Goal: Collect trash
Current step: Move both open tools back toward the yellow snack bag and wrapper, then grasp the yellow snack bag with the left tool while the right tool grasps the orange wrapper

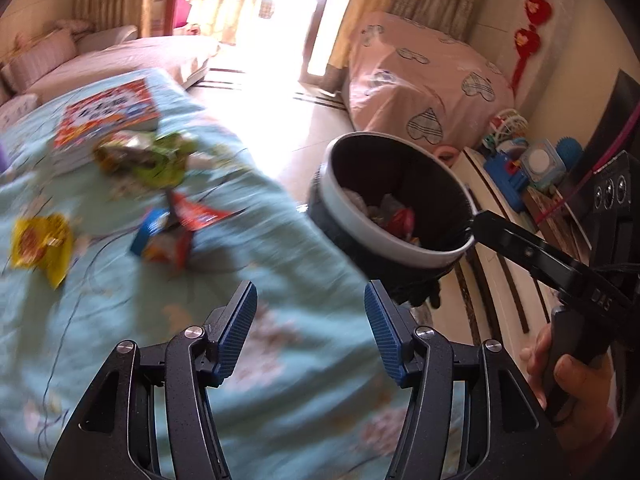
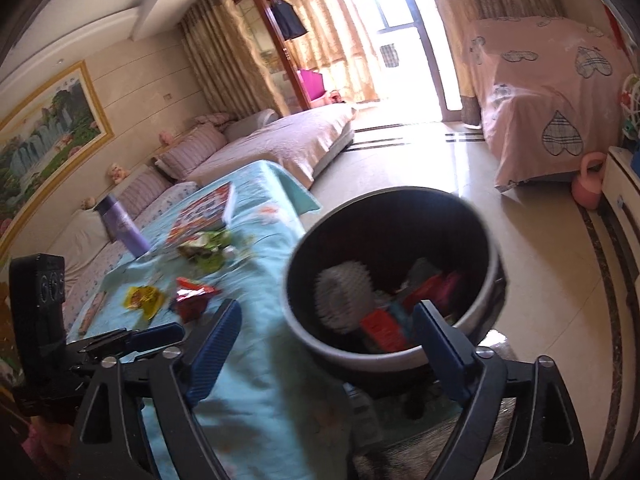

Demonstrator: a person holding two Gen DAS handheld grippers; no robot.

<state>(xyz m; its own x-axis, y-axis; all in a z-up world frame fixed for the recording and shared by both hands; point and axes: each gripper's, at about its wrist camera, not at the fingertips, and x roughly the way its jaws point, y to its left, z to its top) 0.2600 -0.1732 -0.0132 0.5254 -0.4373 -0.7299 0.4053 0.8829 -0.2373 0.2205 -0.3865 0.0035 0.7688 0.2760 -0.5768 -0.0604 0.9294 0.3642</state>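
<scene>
Several snack wrappers lie on a table under a light blue cloth: a yellow one, a red and blue one, a green one. They also show in the right wrist view: yellow wrapper, red wrapper, green wrapper. A black trash bin with a white rim, holding trash, stands off the table's right edge; it also shows in the right wrist view. My left gripper is open and empty above the cloth. My right gripper is open, its right finger at the bin's near rim.
A colourful book and a purple bottle stand on the table's far end. A sofa lies beyond. A pink-covered object and a low cabinet with toys stand to the right across the tiled floor.
</scene>
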